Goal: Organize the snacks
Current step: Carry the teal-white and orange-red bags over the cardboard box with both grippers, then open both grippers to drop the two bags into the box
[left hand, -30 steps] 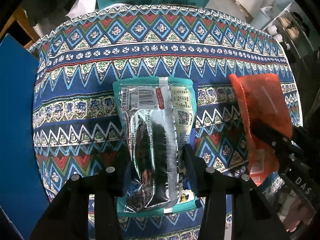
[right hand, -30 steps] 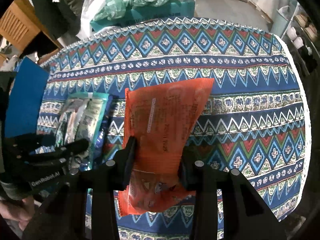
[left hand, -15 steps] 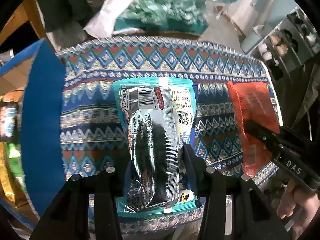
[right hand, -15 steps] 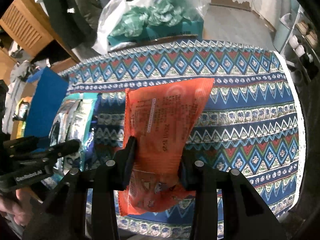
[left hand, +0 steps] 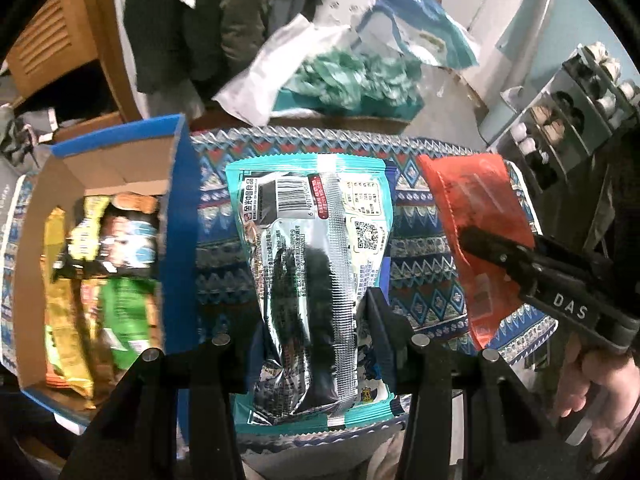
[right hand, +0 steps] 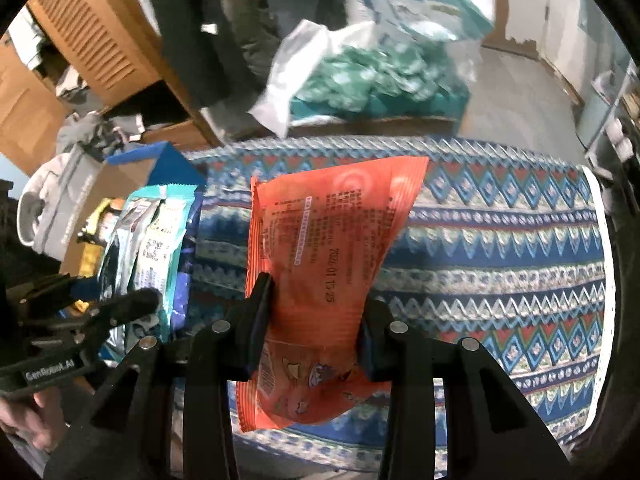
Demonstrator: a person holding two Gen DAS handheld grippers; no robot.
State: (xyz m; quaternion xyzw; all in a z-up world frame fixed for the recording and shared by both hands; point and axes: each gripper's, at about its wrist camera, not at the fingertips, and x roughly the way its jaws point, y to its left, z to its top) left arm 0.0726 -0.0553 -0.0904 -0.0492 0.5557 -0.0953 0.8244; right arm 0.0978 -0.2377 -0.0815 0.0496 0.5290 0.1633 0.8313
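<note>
Both bags have gone up off the patterned tablecloth [right hand: 500,240], and a blue box [left hand: 182,240] full of snacks now shows at the left of the left view. Left gripper [left hand: 312,312] pinches the teal and silver bag [left hand: 308,248], mid-frame. Right gripper [right hand: 316,304] pinches the orange bag [right hand: 320,248], mid-frame.

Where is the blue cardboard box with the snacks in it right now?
In the left wrist view the blue cardboard box sits at the left edge of the patterned tablecloth, left of the teal snack packet held in the left hand-held gripper.
</note>
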